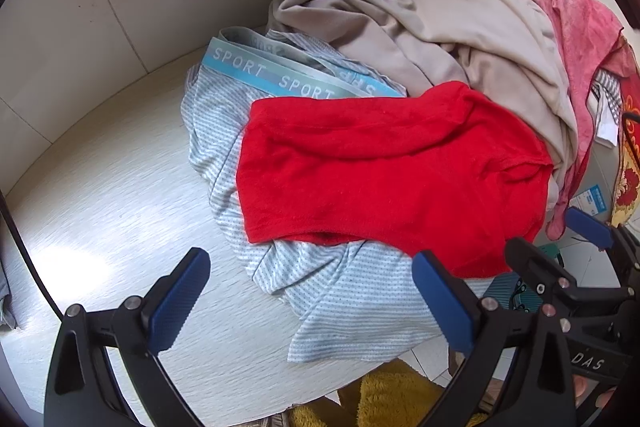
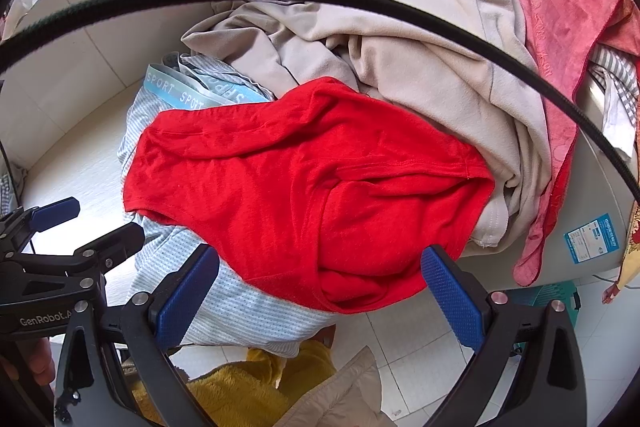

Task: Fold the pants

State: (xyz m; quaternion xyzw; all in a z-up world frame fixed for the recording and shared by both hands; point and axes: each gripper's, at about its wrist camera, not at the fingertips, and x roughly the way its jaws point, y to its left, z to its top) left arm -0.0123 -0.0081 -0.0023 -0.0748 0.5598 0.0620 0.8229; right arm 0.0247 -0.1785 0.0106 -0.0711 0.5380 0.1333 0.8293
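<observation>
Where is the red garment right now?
Centre of both wrist views: the red garment lies atop the striped SPORT-waistband pants, with the beige garment behind it.

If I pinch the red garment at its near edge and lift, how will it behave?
The red garment lies crumpled in soft folds, so it will probably droop limply from the right tongs. It looks thin, likely light. It rests on the striped SPORT-waistband garment, which may drag along or shift.
</observation>
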